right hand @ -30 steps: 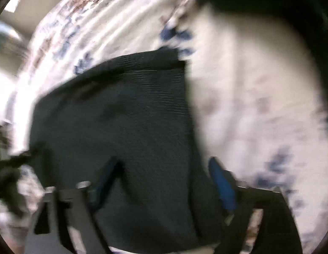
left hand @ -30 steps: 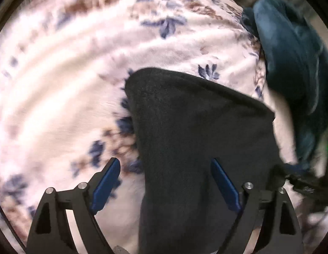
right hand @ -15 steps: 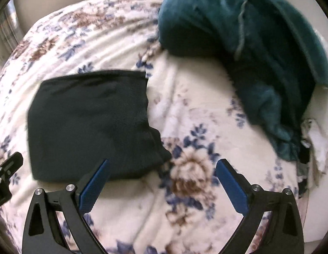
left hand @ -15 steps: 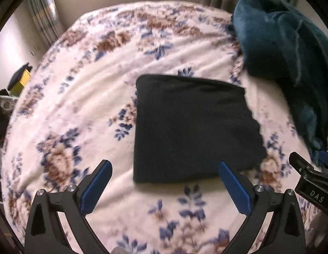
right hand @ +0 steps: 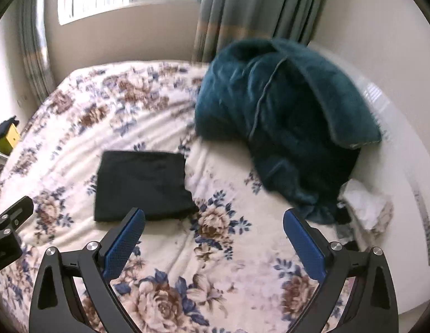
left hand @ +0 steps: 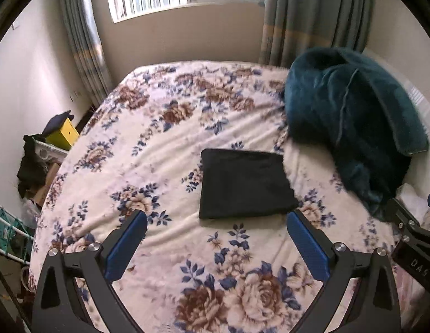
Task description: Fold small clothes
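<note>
I have pulled both grippers up and back since a moment ago, so the black cloth (left hand: 245, 184) now looks smaller and sits beyond my fingertips. It lies folded into a flat rectangle on the flowered bedspread (left hand: 148, 144), touched by neither tool. My left gripper (left hand: 217, 223) hangs spread wide and empty just short of its near edge. My right gripper (right hand: 214, 222) is likewise spread and empty, with the cloth ahead to its left. A heaped teal blanket (right hand: 284, 116) lies near the cloth's right side.
</note>
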A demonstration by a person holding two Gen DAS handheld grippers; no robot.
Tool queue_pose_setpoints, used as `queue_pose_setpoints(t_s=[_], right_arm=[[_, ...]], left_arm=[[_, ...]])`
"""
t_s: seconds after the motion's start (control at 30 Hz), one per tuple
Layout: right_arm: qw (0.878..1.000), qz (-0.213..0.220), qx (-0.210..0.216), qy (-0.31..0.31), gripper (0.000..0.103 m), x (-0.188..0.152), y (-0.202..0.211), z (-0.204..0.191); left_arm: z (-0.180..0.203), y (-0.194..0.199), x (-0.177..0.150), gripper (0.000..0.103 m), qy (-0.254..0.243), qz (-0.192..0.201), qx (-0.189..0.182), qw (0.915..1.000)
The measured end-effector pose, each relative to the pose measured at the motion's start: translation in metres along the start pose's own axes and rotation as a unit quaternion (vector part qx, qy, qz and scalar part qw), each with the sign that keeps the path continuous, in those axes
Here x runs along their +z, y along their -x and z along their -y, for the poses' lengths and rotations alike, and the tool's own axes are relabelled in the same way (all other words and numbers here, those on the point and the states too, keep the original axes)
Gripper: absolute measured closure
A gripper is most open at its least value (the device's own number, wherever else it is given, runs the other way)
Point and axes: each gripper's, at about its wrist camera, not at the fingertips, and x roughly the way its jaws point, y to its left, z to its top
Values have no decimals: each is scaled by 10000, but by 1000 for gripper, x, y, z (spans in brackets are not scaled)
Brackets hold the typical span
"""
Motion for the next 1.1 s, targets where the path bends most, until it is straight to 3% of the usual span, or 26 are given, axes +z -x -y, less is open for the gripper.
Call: queue_pose_setpoints(t_s=[0.27, 0.57, 0.77, 1.1], right_arm=[[9976, 659, 147, -121, 2, -8, 152, 22], [9941, 1006, 388, -67, 2, -29, 258, 40], [9917, 1217, 414, -2, 2, -40, 302, 50], [9905, 1288, 476, -12, 2, -50, 324, 62]], left_arm=[[-7, 102, -15, 0, 0, 403, 166, 9990], [-12, 180, -33, 0, 27, 786, 110, 9968], [-9, 207, -45, 0, 53, 944, 45, 9955], [-6, 224, -53, 0, 102, 1052, 76, 9944]])
